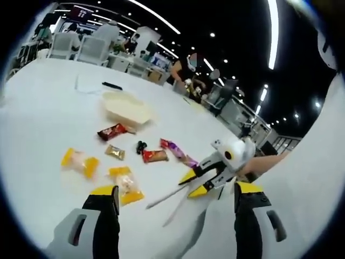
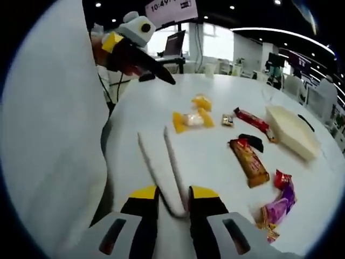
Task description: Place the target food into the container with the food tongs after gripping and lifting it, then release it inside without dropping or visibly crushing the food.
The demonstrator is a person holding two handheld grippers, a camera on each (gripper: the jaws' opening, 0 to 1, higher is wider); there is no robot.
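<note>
At lower centre of the right gripper view, the right claw (image 2: 172,200) clamps the food tongs (image 2: 161,162), tips hanging open over the desk (image 2: 215,167). Probably the approach step: snacks lie mid-frame, the container (image 2: 291,132) right. The left claw (image 1: 175,202) gapes empty.

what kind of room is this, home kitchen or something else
Not a kitchen; likely an open office or lab hall: white tables, chairs, long ceiling light strips, and a wall screen showing the time.
</note>
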